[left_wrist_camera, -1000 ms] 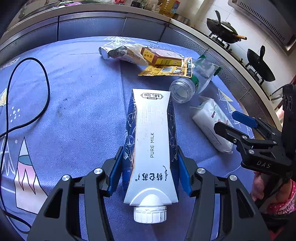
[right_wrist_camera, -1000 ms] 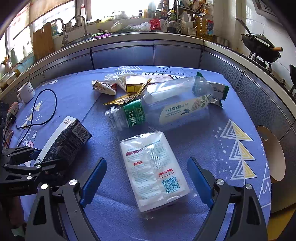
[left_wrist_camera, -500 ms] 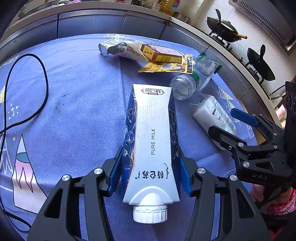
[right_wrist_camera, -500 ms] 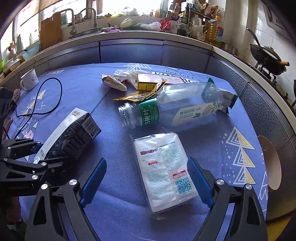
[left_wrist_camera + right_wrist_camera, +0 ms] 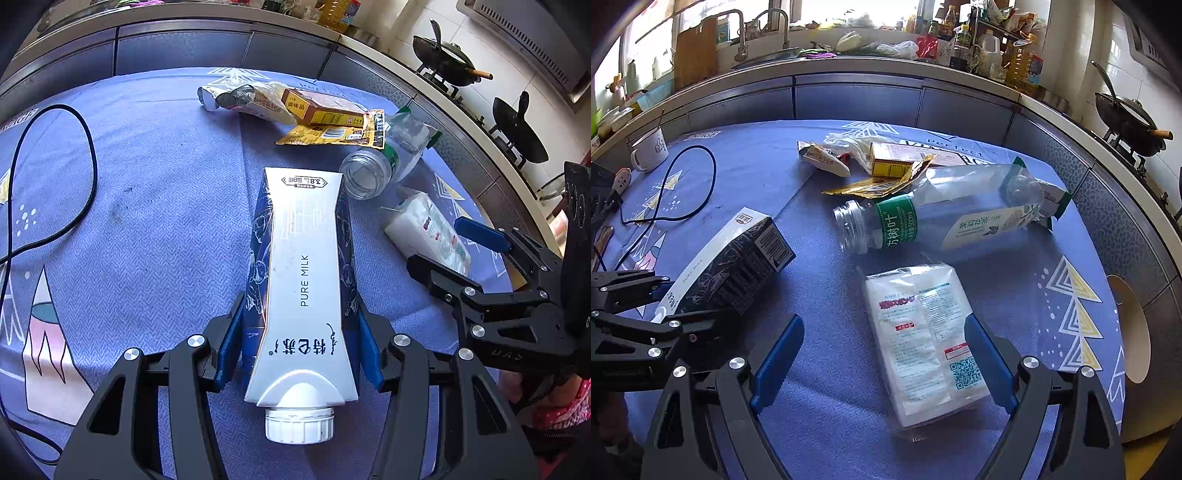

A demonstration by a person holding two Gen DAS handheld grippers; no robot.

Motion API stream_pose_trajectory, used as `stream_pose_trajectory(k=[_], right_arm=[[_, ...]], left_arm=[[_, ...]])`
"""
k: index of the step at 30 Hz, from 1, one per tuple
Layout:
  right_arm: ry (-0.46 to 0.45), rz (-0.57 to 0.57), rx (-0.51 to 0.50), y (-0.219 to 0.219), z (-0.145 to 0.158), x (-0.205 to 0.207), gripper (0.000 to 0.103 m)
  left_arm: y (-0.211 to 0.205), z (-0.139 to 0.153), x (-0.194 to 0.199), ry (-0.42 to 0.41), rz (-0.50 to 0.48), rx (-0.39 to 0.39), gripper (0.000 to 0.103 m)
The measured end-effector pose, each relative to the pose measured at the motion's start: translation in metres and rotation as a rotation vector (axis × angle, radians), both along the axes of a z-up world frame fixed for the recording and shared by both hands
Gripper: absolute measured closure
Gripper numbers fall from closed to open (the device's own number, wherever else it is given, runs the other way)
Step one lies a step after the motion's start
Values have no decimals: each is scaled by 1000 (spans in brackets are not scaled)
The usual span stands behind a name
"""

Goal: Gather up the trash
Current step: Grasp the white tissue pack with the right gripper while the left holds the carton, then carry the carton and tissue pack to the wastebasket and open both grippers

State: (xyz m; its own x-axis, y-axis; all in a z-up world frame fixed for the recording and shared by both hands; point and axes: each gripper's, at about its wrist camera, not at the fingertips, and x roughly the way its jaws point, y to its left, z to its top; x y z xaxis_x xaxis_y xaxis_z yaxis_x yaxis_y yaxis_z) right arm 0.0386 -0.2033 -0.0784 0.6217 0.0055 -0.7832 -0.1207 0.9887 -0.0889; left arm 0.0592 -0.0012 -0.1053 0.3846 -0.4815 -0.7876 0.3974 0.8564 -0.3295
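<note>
Your left gripper (image 5: 299, 345) is clamped on the milk carton (image 5: 304, 280), its two blue pads pressed flat against the carton's dark sides near the capped end, with the white screw cap (image 5: 300, 424) pointing back toward your hand and the far end of the carton reaching out over the blue tablecloth (image 5: 155, 221). Your right gripper (image 5: 884, 360) stands wide apart and holds nothing; the white tissue pack (image 5: 925, 341) lies flat on the cloth between its fingers, close to the right-hand pad (whether that pad actually touches the wrapper, you cannot tell from here). Just beyond the pack lies the clear plastic bottle (image 5: 942, 221) on its side, uncapped, its open mouth turned toward the carton. Behind the bottle sits the rest of the litter in a loose heap: a flattened yellow sachet (image 5: 882, 184) touching the bottle, a yellow box (image 5: 894, 158), a crumpled snack wrapper (image 5: 823, 158) and a white plastic bag (image 5: 849, 142). To the left, a black cable (image 5: 683, 184) loops across the cloth, and a white mug (image 5: 648, 153) stands near the table's far-left edge.
</note>
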Motion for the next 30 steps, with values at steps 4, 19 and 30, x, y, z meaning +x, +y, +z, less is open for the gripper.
stream_pose_trajectory(k=[4,19,30], right_arm=[[15,-36,1,-11,-8,4,15],[5,-51,188,-48,-12,-3,42],[-21,-188,351,-131,-13,-33,42]], left_arm=[[1,3,-1,-10,10,12,52],[-5,21,-7,-11,-29,-39,53],[-117,37,-9,-19,-270,-24,53]])
